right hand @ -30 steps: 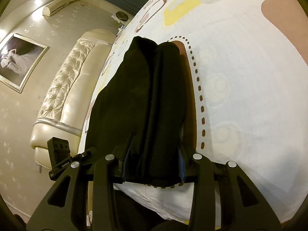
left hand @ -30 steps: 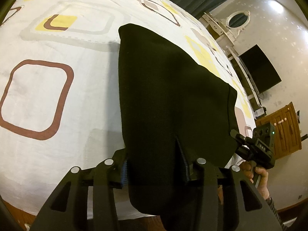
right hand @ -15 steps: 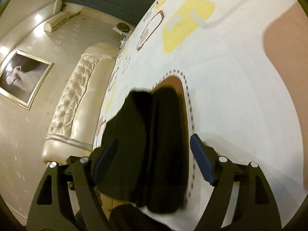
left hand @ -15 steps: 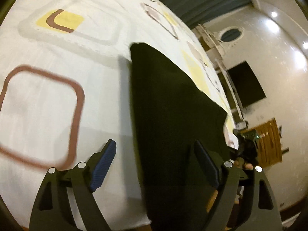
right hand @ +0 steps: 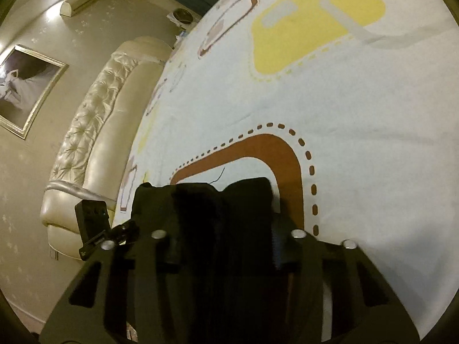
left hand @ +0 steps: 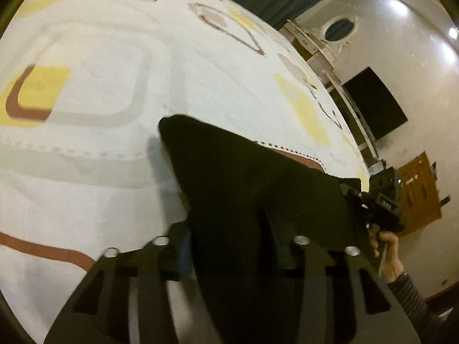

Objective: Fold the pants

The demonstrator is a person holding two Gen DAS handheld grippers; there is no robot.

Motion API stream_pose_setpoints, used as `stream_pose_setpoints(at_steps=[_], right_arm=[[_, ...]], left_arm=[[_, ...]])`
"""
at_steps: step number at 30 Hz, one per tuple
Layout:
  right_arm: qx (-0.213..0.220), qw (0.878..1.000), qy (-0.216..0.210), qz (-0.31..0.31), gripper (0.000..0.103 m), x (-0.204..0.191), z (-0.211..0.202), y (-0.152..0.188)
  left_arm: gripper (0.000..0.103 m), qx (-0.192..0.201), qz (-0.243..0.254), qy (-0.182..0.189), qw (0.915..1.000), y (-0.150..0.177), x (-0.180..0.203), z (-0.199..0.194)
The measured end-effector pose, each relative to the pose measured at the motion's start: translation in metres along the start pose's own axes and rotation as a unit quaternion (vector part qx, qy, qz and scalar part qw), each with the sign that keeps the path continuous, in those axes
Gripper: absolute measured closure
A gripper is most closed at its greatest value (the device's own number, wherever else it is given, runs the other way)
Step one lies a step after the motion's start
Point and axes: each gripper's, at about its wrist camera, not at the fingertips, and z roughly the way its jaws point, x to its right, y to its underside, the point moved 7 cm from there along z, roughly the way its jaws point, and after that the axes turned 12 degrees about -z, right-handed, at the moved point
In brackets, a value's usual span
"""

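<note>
- My left tongs [left hand: 229, 246] are closing with the near edge of the black pants [left hand: 258, 189] between the jaws; the cloth fills the gap, and the pants stretch ahead of the tongs over the bedsheet [left hand: 109, 91].
- My right tongs [right hand: 223, 238] are closing too, on a bunched, layered part of the pants [right hand: 206, 206], which sits right at the tips with patterned bedsheet [right hand: 358, 132] beyond.
- Risk: the right jaws may catch only some of the layers, so the lower ones could sag or slide out when I lift.
- Risk: if the two tongs pull unevenly, the folded stack could skew or open up.
- The near edge hangs off the bed below both tongs, so its weight could drag the cloth loose.
- Hidden: black cloth against black jaws makes the pads hard to see, so I can't count the layers held.
- The pants' near end is cut off under the tongs, and the left view is blurred.
</note>
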Motion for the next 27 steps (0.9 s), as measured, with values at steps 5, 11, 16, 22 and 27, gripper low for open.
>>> stream_pose_setpoints(at_steps=[5, 11, 16, 22, 27], right_arm=[[0.023, 0.999, -0.008, -0.027, 0.071, -0.011, -0.008, -0.005], [0.047, 0.998, -0.007, -0.036, 0.072, -0.011, -0.005, -0.034], [0.056, 0.998, 0.002, -0.036, 0.072, -0.002, 0.009, -0.066], [0.057, 0.998, 0.011, -0.034, 0.072, 0.006, 0.028, -0.097], [0.04, 0.999, 0.017, -0.016, 0.071, 0.024, 0.042, -0.097]], left_arm=[[0.073, 0.015, 0.023, -0.035, 0.999, -0.009, 0.013, -0.002], [0.074, 0.032, 0.04, -0.064, 0.9966, -0.044, 0.015, 0.002], [0.074, 0.04, 0.039, -0.083, 0.995, -0.073, 0.008, 0.012], [0.074, 0.05, 0.035, -0.105, 0.9926, -0.098, -0.001, 0.029], [0.074, 0.051, 0.035, -0.107, 0.9923, -0.096, -0.009, 0.034]])
